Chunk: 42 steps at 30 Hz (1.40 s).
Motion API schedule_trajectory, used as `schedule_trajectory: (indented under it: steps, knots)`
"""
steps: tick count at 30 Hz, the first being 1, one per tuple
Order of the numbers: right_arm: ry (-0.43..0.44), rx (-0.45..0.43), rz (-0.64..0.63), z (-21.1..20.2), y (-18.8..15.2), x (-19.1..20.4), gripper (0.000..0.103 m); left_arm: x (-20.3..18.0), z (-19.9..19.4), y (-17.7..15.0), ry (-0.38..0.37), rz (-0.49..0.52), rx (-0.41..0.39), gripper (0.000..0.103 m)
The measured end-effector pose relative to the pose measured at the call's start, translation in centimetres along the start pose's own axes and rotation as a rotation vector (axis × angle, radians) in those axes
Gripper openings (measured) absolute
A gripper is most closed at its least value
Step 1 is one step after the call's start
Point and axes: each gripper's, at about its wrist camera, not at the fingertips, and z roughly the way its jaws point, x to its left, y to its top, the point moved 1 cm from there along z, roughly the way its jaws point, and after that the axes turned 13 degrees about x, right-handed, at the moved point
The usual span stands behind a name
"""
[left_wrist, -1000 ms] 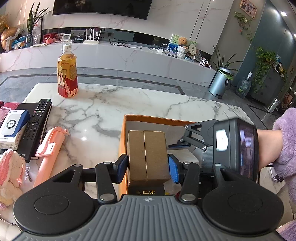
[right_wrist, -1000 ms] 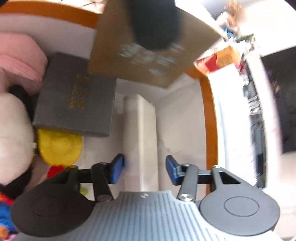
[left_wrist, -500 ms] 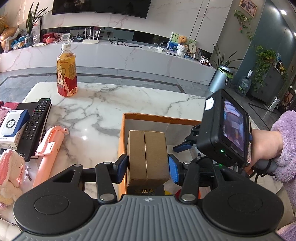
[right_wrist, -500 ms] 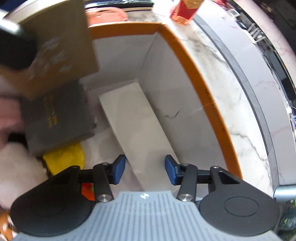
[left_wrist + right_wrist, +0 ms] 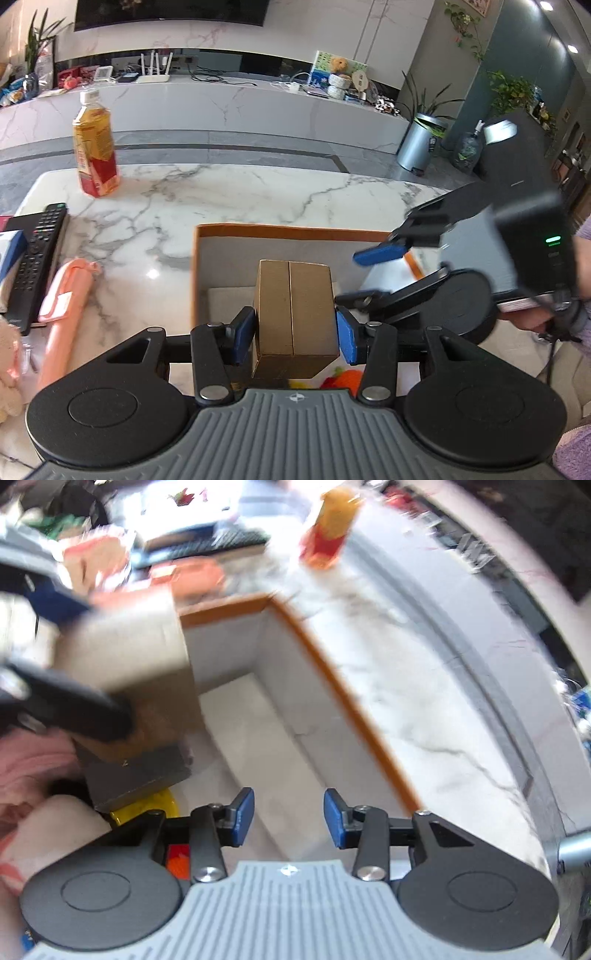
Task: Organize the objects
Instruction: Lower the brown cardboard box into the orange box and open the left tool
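My left gripper [image 5: 295,336] is shut on a gold-brown cardboard box [image 5: 293,314] and holds it above an orange-rimmed white storage box [image 5: 258,230]. The held box also shows blurred in the right wrist view [image 5: 122,672]. My right gripper [image 5: 288,821] is open and empty above the storage box's right side [image 5: 332,686]; it shows in the left wrist view [image 5: 373,273] at the right. Inside the storage box lie a flat white box [image 5: 258,731], a dark grey box [image 5: 136,779], a yellow item [image 5: 159,805] and an orange item [image 5: 343,380].
On the marble table [image 5: 221,195] stand a tea bottle [image 5: 96,147], a black remote [image 5: 35,258], a pink selfie stick [image 5: 62,306], a blue-white box [image 5: 9,247] and a plush toy [image 5: 7,373]. A bin [image 5: 421,147] stands on the floor beyond.
My right gripper has lifted out of the storage box and swung up and to the right, its view now blurred. My left gripper still holds the cardboard box in about the same place.
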Motion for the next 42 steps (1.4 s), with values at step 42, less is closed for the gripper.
schedule_trajectory:
  steps: [42]
  knots:
    - [0.013,-0.085,0.366,1.1,-7.8,-7.5,0.046,-3.3,13.4,3.8,-0.078,-0.263,0.169,0.055]
